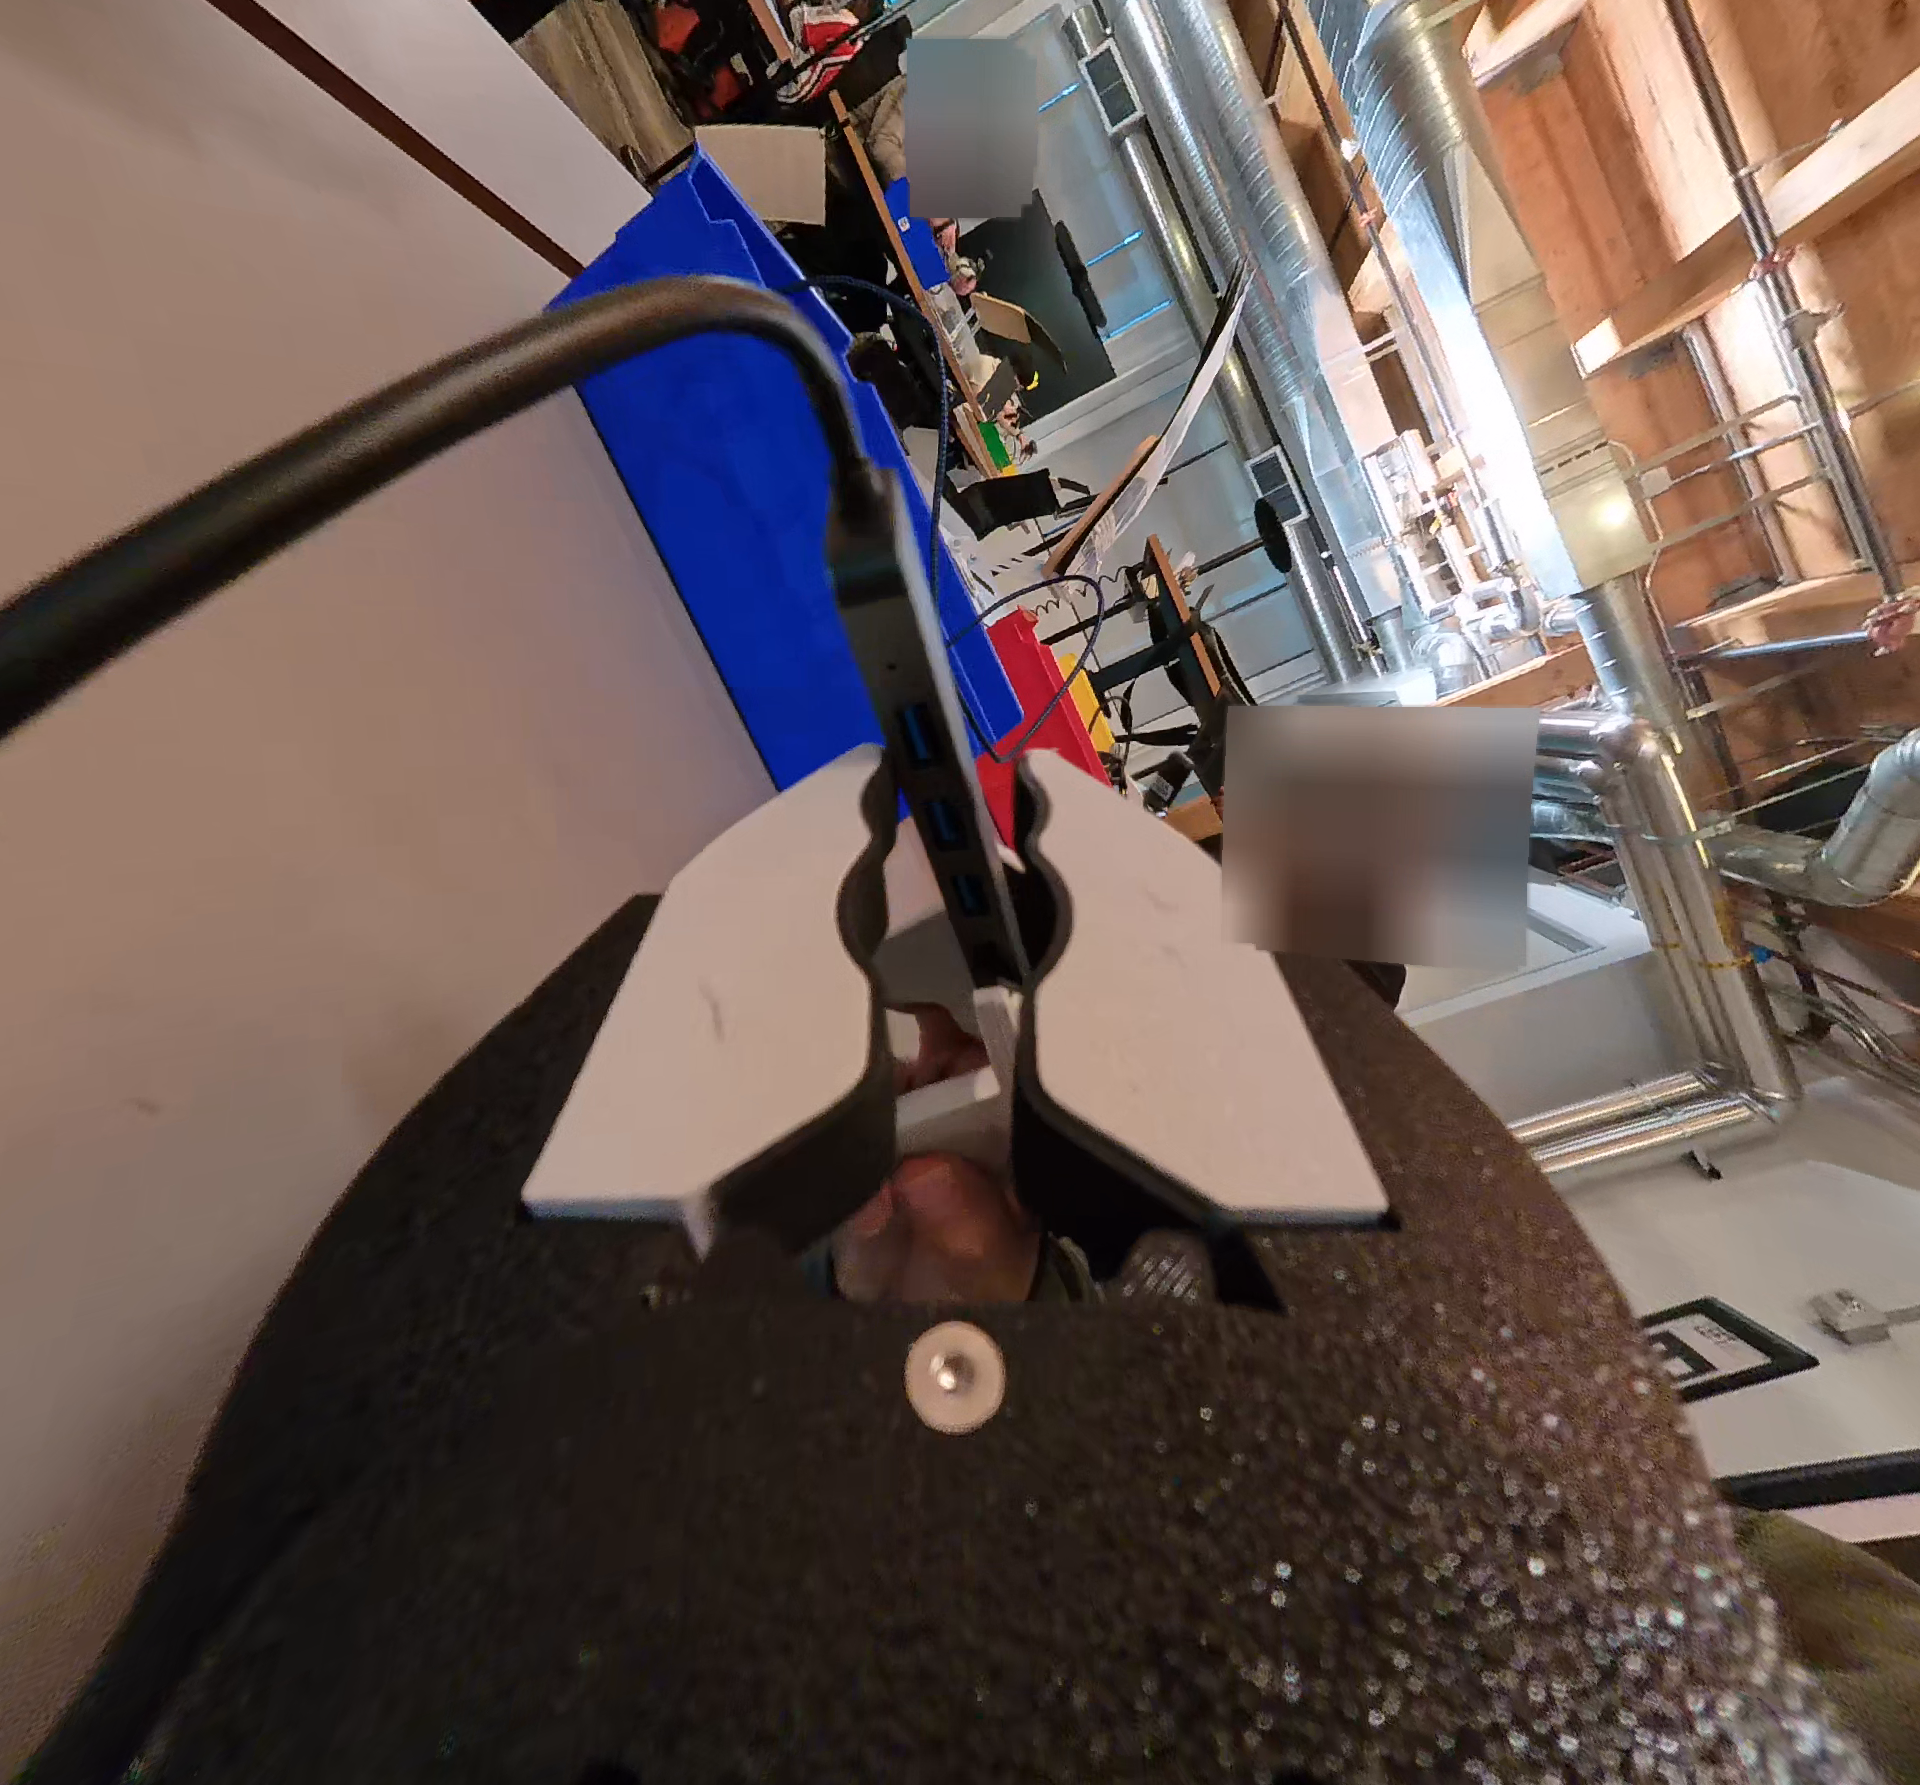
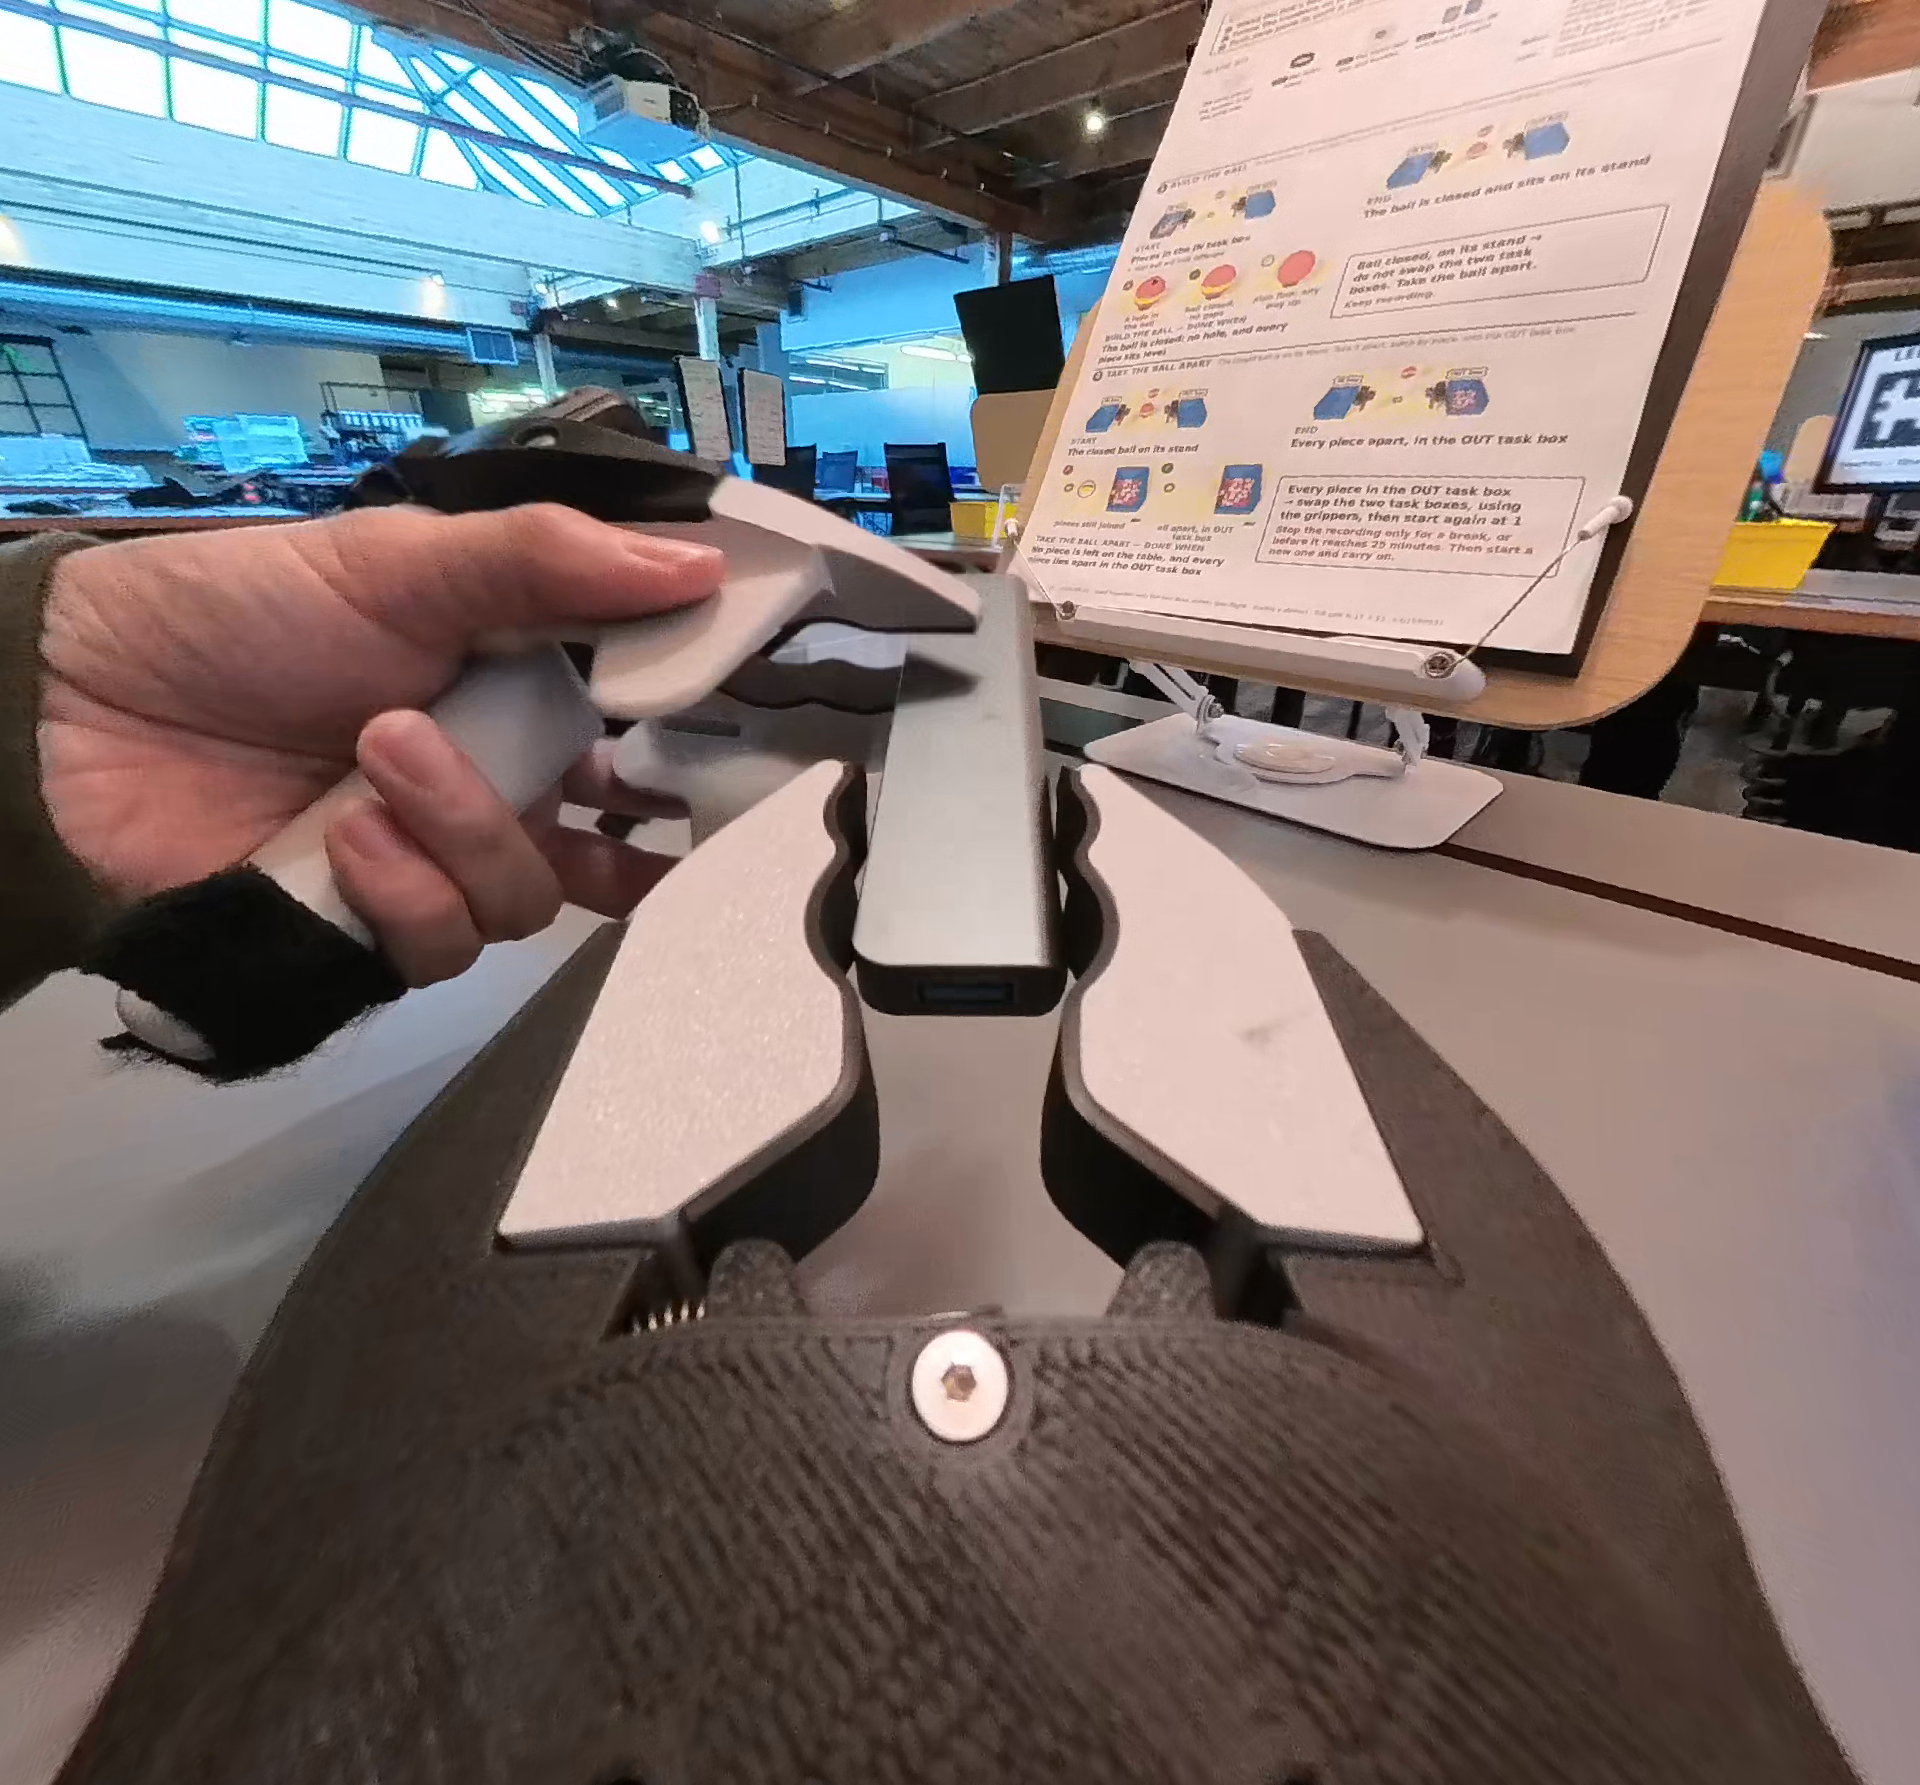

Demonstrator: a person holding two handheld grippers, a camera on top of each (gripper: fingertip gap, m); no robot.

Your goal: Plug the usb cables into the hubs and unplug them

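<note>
We pinch the grey hub (image 2: 961,862) between the right gripper (image 2: 961,862) and keep it level, its end port facing us. Farther along, our left gripper (image 1: 956,862) clamps the same hub (image 1: 940,800); we hold firm while its black cable (image 1: 416,426) trails off.

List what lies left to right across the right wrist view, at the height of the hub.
Hand → left gripper → hub → paper stand → yellow bin.
</note>
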